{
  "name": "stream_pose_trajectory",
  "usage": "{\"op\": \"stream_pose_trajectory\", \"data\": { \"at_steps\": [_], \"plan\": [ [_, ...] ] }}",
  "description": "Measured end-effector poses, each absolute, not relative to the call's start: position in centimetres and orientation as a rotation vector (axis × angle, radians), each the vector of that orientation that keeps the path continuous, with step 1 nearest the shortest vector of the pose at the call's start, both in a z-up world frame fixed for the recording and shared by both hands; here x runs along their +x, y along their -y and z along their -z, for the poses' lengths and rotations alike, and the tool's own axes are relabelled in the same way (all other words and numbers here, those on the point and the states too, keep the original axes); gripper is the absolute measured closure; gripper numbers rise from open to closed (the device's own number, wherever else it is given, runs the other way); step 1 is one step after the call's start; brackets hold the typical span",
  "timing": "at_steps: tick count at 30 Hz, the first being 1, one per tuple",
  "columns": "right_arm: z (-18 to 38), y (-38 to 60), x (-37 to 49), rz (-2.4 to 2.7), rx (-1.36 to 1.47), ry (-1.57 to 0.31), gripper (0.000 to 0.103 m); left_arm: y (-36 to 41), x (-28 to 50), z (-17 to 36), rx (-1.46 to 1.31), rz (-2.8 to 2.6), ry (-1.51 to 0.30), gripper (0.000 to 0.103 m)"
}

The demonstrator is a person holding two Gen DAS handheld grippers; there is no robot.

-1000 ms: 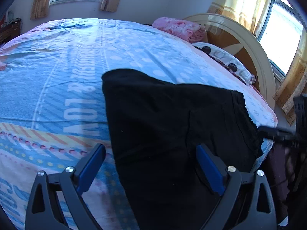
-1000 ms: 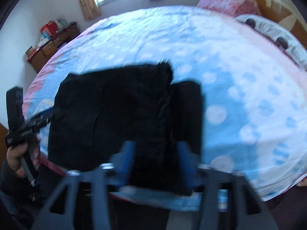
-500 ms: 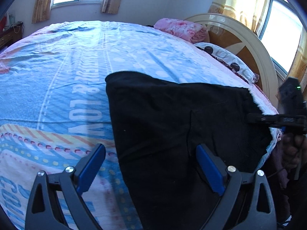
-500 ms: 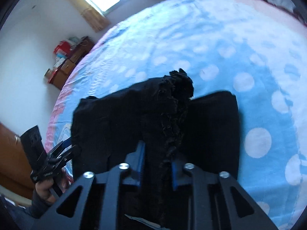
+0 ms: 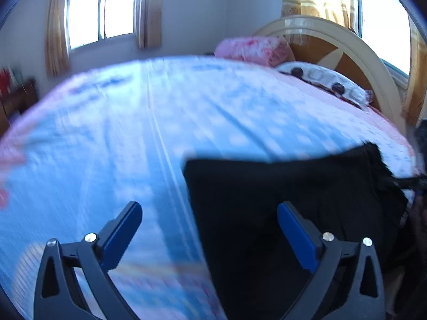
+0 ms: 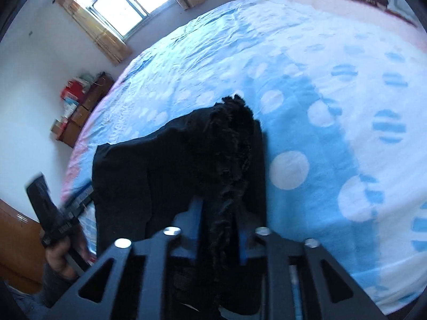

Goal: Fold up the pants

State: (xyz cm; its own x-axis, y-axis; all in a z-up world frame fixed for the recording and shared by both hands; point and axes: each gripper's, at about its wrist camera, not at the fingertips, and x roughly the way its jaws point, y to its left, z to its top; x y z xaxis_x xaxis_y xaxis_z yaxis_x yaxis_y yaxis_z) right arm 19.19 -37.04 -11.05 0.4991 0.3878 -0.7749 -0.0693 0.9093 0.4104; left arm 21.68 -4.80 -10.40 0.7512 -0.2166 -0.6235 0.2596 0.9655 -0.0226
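Note:
Black pants [image 5: 280, 194] lie partly folded on the blue patterned bed sheet [image 5: 133, 138] near the bed's edge. My left gripper [image 5: 209, 213] is open and empty, held above the left edge of the pants; the view is blurred. My right gripper [image 6: 218, 213] is shut on the frilly waistband end of the pants [image 6: 229, 138] and lifts it off the sheet [image 6: 333, 93]. The left gripper [image 6: 56, 213] also shows at the lower left of the right wrist view, in a hand.
A pink pillow [image 5: 253, 49] and a white patterned pillow [image 5: 323, 81] lie by the curved headboard [image 5: 347, 50]. A low wooden cabinet with boxes [image 6: 77, 112] stands by the wall. Windows with curtains [image 5: 101, 13] are behind the bed.
My right gripper closed on the waistband end and raised it. My left gripper pulled back and tilted up, so the pants sit lower and to the right in its view.

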Motion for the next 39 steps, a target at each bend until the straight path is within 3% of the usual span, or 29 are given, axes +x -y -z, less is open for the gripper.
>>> {"op": "stream_pose_trajectory", "data": {
  "at_steps": [3,8,13,17,24,31,39],
  "plan": [
    [8.6,36.2,18.1,-0.172,0.210,-0.934,0.050,4.7,23.9,9.7,0.104,0.220,-0.651,0.000],
    [4.3,33.7,16.6,-0.212,0.104,-0.736,0.050,5.7,27.9,12.1,0.212,0.181,-0.729,0.000],
    [8.3,29.9,18.6,-0.317,0.021,-0.880,0.050,5.7,29.6,13.9,0.183,0.190,-0.777,0.000],
    [11.8,31.9,20.3,-0.303,0.110,-0.957,0.050,5.7,30.0,14.1,0.156,0.205,-0.792,0.000],
    [9.4,31.0,18.9,-0.277,0.029,-0.927,0.050,1.8,24.8,9.3,0.040,0.155,-0.663,0.000],
    [7.0,26.6,20.3,-0.494,0.116,-0.861,0.050,2.0,19.3,12.9,-0.005,0.186,-0.755,0.000],
    [11.7,26.2,26.2,-0.430,0.227,-1.017,0.050,3.3,19.9,15.0,0.008,0.204,-0.803,0.000]
  ]
}}
